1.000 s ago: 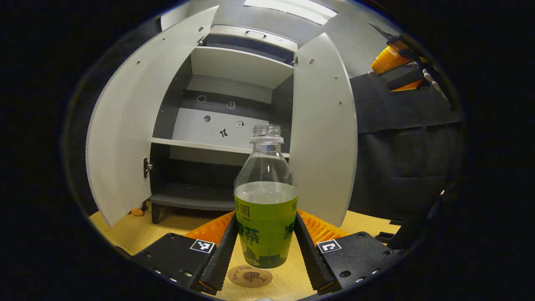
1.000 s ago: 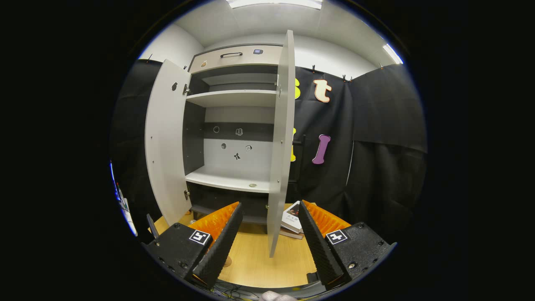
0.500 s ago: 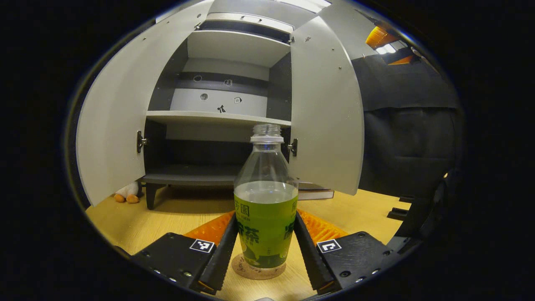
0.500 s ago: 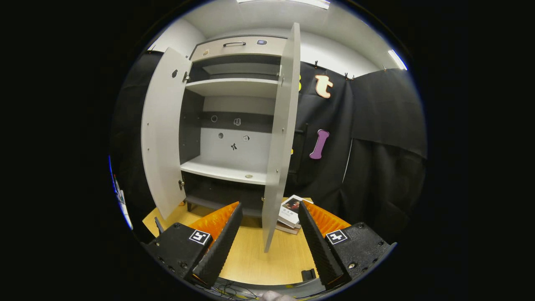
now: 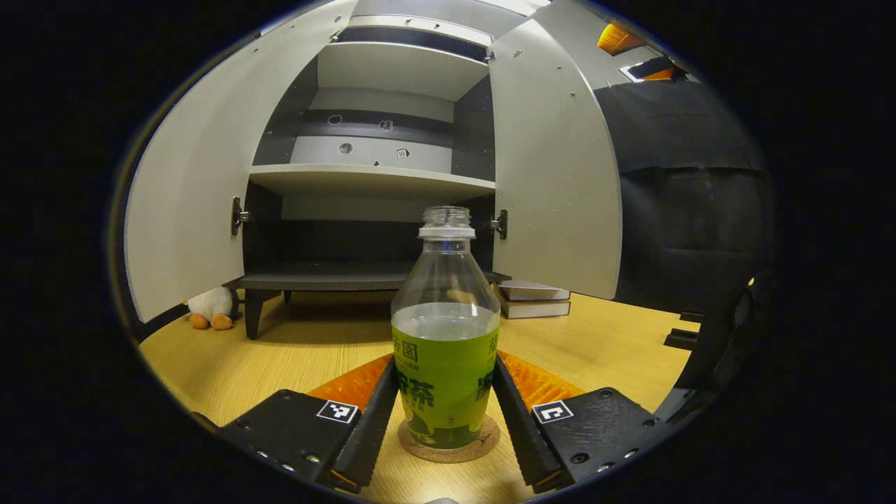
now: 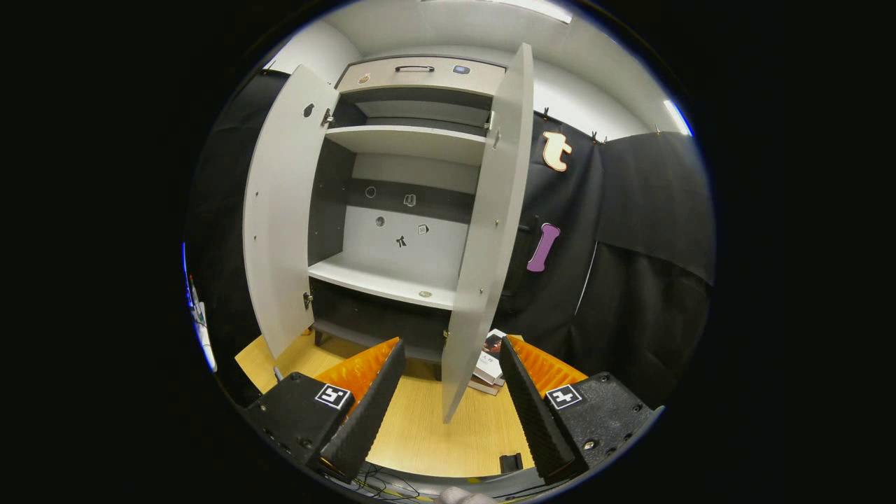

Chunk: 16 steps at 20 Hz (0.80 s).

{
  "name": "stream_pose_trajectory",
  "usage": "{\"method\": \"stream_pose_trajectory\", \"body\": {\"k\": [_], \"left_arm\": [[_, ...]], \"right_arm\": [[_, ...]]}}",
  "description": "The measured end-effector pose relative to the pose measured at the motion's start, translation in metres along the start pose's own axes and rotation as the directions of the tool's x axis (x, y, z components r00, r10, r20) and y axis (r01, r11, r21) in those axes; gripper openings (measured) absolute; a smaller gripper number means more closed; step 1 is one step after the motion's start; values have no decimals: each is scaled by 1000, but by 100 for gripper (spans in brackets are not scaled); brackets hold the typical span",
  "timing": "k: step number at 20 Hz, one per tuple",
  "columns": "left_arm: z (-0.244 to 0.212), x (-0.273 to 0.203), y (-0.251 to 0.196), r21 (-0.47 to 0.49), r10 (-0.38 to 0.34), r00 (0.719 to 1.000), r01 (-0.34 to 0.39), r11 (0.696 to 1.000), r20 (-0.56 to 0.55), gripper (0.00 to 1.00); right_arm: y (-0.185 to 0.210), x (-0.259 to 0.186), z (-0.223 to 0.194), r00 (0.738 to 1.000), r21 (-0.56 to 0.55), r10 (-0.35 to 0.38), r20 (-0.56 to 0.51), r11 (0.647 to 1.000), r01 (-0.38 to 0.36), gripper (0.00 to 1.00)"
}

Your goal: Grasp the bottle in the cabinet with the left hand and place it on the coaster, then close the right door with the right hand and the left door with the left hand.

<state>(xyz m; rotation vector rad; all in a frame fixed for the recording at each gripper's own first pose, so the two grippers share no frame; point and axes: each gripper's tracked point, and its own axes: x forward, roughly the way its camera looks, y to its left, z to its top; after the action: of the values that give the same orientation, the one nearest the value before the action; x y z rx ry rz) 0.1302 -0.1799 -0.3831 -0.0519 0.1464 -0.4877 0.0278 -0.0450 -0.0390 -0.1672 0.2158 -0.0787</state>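
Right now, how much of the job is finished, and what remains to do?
Looks done: the bottle is out of the cabinet and stands on the coaster. In hand: the left hand-held gripper grips it, not yet released. Left: the right door and left door are both open; the right hand-held gripper is open, facing the right door's edge.

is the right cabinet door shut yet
No, in the right gripper view the right door stands wide open, edge toward the camera, with the shelves showing beside it.
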Motion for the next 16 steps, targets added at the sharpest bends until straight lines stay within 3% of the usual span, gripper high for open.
{"method": "stream_pose_trajectory", "body": {"k": [3,6,11,12,13,16], "left_arm": [[1,-2,-4,-25,-9,1000,9,1000,-14,77],[8,-3,-3,-45,18,999,-19,999,-33,98],[70,-14,5,-34,93,995,-91,995,39,96],[85,-17,8,-23,108,993,-107,994,49,92],[99,-21,10,-15,119,991,-118,993,57,96],[143,-34,11,-6,127,990,-127,992,57,96]], "right_arm": [[0,-1,-1,1000,4,9,-9,1000,-9,84],[1,-3,4,1000,10,8,9,1000,-8,84],[-1,-12,12,999,39,-5,49,999,3,84],[-6,-19,13,998,46,-7,58,999,4,84],[-7,-23,14,998,50,-8,65,999,5,84],[-8,-28,20,996,63,-9,92,998,3,84]]}}
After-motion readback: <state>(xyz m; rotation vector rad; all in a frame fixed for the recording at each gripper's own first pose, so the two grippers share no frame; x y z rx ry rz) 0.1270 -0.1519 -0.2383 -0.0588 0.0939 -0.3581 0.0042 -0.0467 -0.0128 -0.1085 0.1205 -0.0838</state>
